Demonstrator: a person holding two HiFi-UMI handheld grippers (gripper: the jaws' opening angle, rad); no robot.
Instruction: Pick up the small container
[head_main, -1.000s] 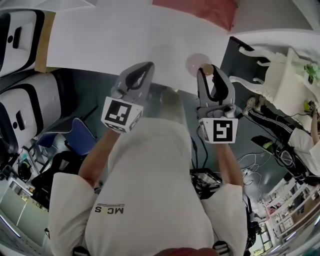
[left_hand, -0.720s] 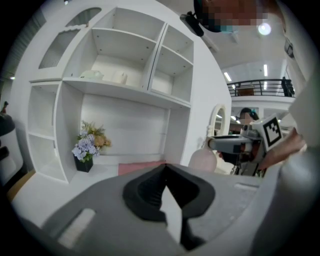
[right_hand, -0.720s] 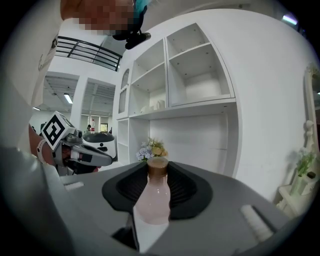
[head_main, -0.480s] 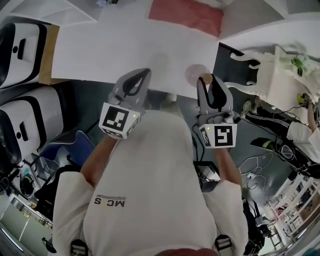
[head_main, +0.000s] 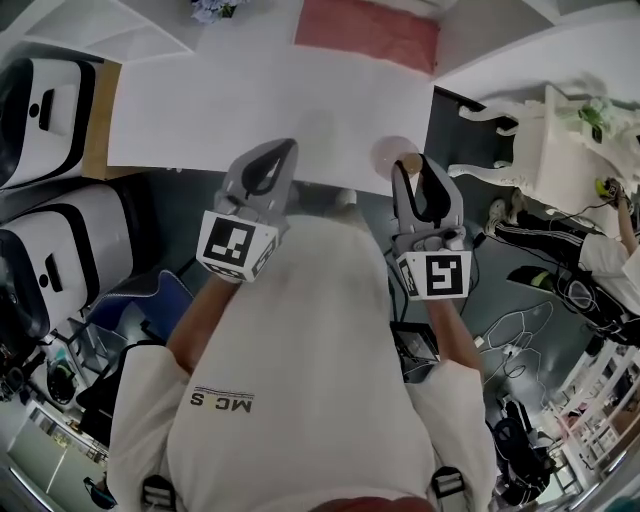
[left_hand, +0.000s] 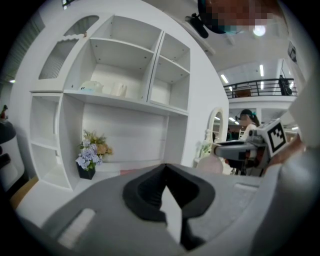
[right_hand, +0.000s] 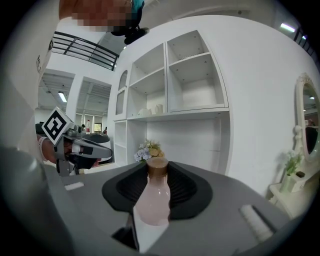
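The small container is a pale pink bottle (right_hand: 151, 200) with a brown cap (right_hand: 157, 167). My right gripper (right_hand: 159, 187) is shut on its body and holds it upright between the dark pads. In the head view the bottle (head_main: 392, 155) shows at the tip of the right gripper (head_main: 412, 172), over the near edge of the white table (head_main: 250, 100). My left gripper (head_main: 280, 152) is level with it to the left, jaws shut on nothing. The left gripper view shows its dark pads (left_hand: 150, 192) closed together and the right gripper (left_hand: 240, 149) with the bottle (left_hand: 211, 164) off to the right.
A white shelf unit holds a pot of flowers (left_hand: 91, 156) and small white items (left_hand: 112, 89). A pink mat (head_main: 368, 32) lies at the table's far side. White ornate furniture (head_main: 545, 140) stands to the right, white bulky machines (head_main: 45, 95) to the left, and cables on the floor (head_main: 520, 320).
The view has shifted, so more of the table and pink mat shows. Both grippers keep their places in front of the body, and the bottle stays in the right gripper.
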